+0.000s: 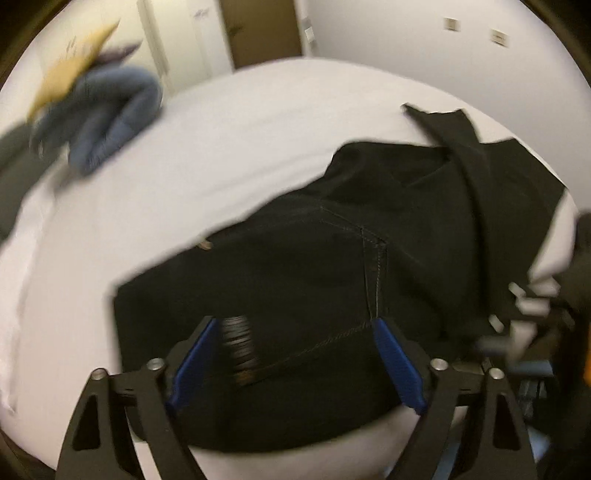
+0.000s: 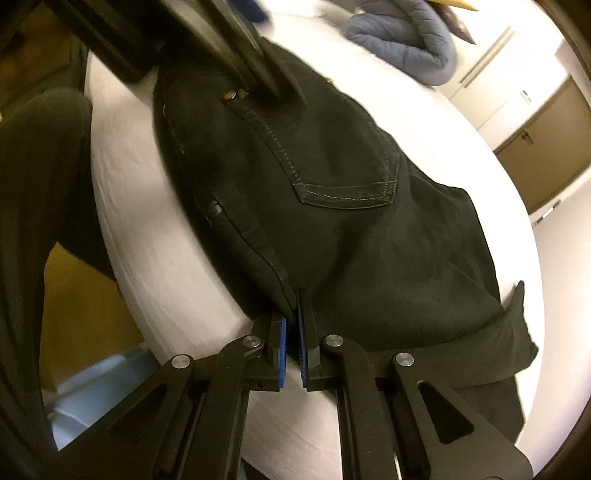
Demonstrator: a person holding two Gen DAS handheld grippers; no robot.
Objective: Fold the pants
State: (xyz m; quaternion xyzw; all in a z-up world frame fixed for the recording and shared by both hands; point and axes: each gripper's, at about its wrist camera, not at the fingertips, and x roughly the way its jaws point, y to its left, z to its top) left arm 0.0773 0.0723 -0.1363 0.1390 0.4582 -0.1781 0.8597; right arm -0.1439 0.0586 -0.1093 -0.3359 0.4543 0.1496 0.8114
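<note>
Black pants (image 1: 332, 266) lie folded on a white bed (image 1: 184, 155). My left gripper (image 1: 295, 325) is open just above the waistband end, its blue pads on either side of the fabric. In the right wrist view the pants (image 2: 332, 221) show a back pocket facing up. My right gripper (image 2: 293, 321) is shut on the pants' side seam edge at the near bed edge. The left gripper's body (image 2: 236, 48) hangs over the waistband at the top of that view.
A blue padded jacket (image 1: 107, 118) and a yellow item (image 1: 74, 70) lie at the bed's far side. The jacket also shows in the right wrist view (image 2: 406, 33). A person's dark-clothed leg (image 2: 40, 184) stands left of the bed. A brown cabinet (image 2: 546, 147) lines the wall.
</note>
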